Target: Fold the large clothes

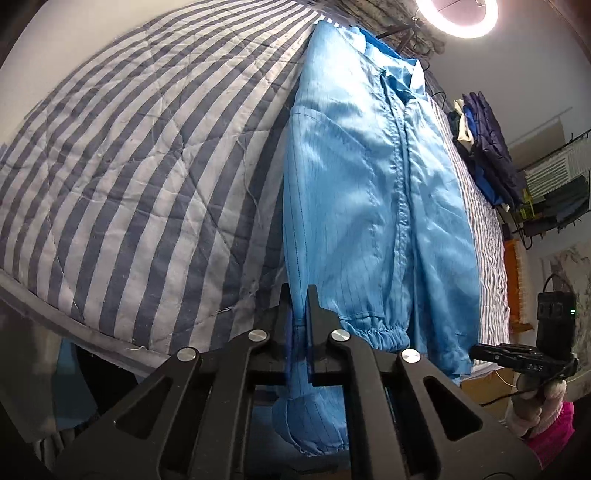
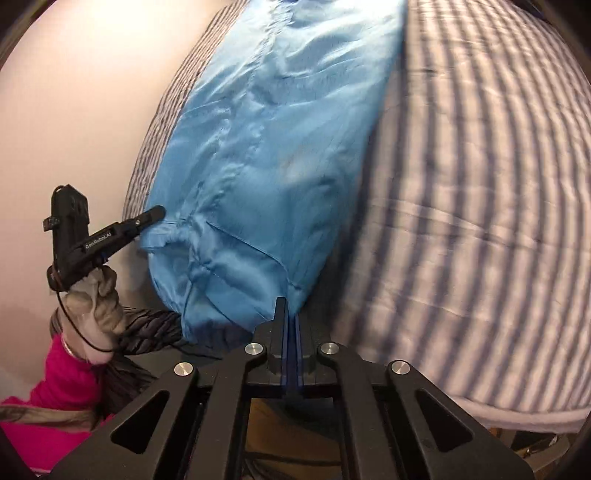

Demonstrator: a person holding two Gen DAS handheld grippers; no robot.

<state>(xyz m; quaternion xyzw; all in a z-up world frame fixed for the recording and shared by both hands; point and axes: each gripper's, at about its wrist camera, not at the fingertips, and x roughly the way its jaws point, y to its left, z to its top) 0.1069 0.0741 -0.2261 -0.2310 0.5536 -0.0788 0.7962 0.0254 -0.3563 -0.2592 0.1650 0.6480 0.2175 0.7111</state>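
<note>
A light blue jacket lies lengthwise on a blue-and-white striped quilt, collar far, hem near, sides folded in. My left gripper is shut on the near left hem of the jacket, with blue cloth between its fingers. My right gripper is shut on the near right hem of the jacket. Each gripper shows in the other's view: the right one at the hem's right corner, the left one at the hem's left corner.
A pile of dark blue and white clothes lies on the far right of the quilt. A ring light shines at the top. The quilt's near edge drops off close to both grippers. A rack with clutter stands at right.
</note>
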